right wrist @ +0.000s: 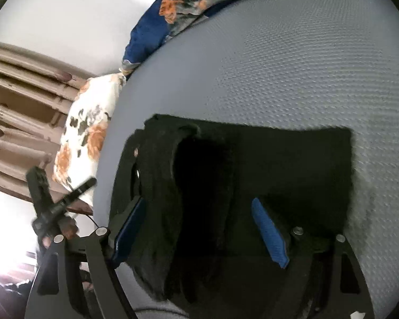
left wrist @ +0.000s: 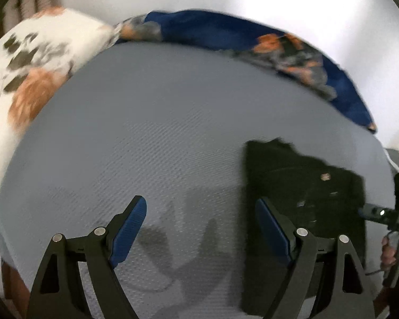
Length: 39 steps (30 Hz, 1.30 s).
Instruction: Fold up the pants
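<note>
The black pants lie folded into a compact rectangle on the grey textured bed sheet. My right gripper is open just above them, its blue pads spread over the waistband end. In the left wrist view the pants sit at the right. My left gripper is open and empty over bare sheet, to the left of the pants. The right gripper's body shows at that view's right edge.
A white floral pillow lies at the left head of the bed. A blue floral blanket is bunched along the far edge by the wall. Brown curtains hang beyond the pillow. The left hand-held gripper shows beside the bed.
</note>
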Each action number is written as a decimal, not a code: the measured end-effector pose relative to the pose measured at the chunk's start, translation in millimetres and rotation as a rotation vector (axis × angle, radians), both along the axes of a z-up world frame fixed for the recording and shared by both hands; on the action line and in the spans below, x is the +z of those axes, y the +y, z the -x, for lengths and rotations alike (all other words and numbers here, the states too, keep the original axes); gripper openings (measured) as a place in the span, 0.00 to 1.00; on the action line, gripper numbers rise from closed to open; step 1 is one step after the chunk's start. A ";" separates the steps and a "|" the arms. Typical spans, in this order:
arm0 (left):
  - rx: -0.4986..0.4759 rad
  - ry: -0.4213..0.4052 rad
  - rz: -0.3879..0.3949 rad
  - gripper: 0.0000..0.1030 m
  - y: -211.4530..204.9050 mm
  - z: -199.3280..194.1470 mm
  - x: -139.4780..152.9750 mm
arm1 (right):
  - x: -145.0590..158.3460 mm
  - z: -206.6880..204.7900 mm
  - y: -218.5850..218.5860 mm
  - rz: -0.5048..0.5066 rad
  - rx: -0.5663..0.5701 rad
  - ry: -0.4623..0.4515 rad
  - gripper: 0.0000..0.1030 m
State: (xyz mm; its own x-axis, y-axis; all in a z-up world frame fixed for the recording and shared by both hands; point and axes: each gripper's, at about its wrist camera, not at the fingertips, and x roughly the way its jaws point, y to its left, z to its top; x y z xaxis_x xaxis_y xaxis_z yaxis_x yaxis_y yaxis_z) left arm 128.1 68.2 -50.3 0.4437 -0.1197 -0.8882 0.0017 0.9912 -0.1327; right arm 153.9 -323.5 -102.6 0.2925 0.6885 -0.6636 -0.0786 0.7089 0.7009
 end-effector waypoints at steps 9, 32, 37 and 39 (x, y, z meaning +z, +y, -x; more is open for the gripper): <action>-0.026 0.025 0.022 0.82 -19.1 7.5 -19.0 | 37.7 4.4 17.0 0.052 -0.040 -0.089 0.04; -0.216 0.063 0.003 0.82 -106.4 2.7 -56.5 | 34.1 52.4 -42.1 0.252 -0.202 -0.041 0.41; -0.214 0.066 0.014 0.82 -103.2 3.9 -56.4 | 19.6 61.2 -55.4 0.160 -0.200 0.029 0.46; -0.215 0.065 0.010 0.82 -101.7 5.7 -56.5 | 8.6 60.0 -57.4 0.123 -0.211 0.048 0.47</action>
